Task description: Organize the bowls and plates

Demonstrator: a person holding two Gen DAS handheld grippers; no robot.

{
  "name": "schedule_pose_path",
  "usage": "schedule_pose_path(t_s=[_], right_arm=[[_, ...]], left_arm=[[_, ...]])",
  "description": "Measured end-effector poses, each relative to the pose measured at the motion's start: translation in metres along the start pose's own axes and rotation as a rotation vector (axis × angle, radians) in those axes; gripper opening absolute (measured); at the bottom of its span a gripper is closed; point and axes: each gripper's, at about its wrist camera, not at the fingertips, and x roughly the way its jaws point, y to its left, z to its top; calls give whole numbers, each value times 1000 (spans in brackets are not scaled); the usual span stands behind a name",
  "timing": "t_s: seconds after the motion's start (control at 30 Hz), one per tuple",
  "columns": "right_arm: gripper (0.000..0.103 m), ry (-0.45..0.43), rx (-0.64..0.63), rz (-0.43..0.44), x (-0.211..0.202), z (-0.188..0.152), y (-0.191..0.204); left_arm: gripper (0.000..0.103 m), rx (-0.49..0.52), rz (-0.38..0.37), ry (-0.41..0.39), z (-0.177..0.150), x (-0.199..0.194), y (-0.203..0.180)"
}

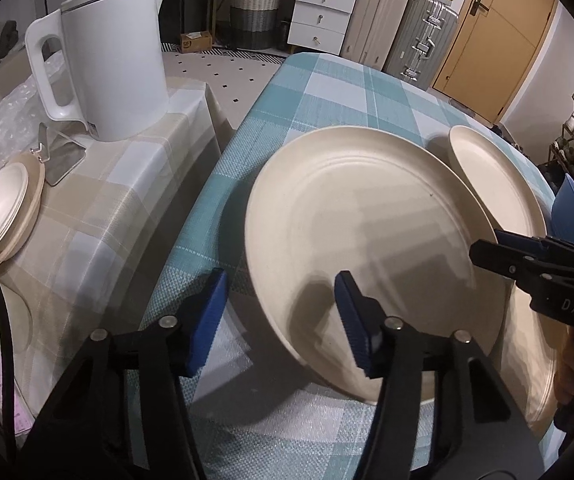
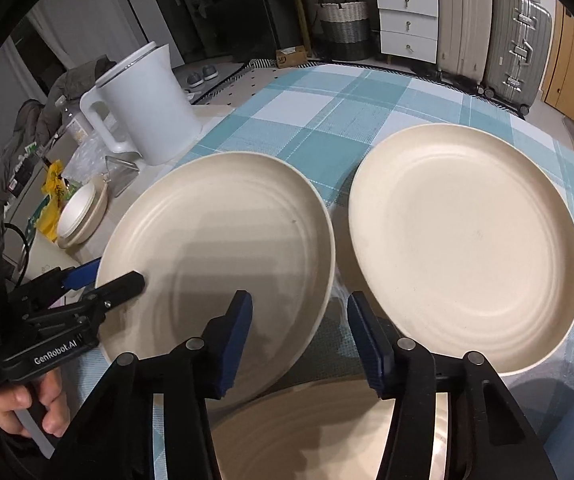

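Three cream plates on the teal checked tablecloth: left plate, right plate, and a third plate nearest, partly hidden.

Left gripper straddles the left plate's rim, jaws half open, pads not pressing. Right gripper likewise half open over that plate's near-right rim, holding nothing.

Judgement: plates stiff, light, smooth (likely slippery); pinch the raised rim, one pad under. Bowl stack sits beside the kettle.

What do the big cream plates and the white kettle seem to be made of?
Cream plates: matte, faintly speckled, with ringed ridges and no glaze shine; probably wheat-straw plastic or melamine, though ceramic is possible. White kettle: smooth satin plastic shell, by its moulded handle; the thin metallic band under the lid looks like steel.
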Motion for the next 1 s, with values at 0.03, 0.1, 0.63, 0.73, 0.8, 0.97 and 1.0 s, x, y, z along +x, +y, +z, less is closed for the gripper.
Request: schedule_pose_path(t_s=[0.03, 0.1, 0.63, 0.73, 0.8, 0.97, 1.0], right_arm=[[45, -1, 3, 0, 1, 0, -1], [36, 2, 7, 2, 4, 1, -1], [15, -39, 11, -37, -1, -6, 5], [15, -47, 5, -33, -6, -8, 7], [15, -55, 5, -34, -10, -7, 8], [15, -84, 3, -25, -22, -9, 10], [15, -90, 2, -22, -25, -10, 11]], left_arm=[[46, -1, 0, 0, 1, 1, 0], [38, -2, 3, -4, 1, 1, 0], [18, -19, 26, -29, -5, -14, 5], [19, -22, 21, -40, -6, -23, 4], [19, -17, 24, -52, -6, -29, 3], [19, -8, 28, -71, -7, -45, 3], [19, -5, 28, -73, -7, -49, 2]])
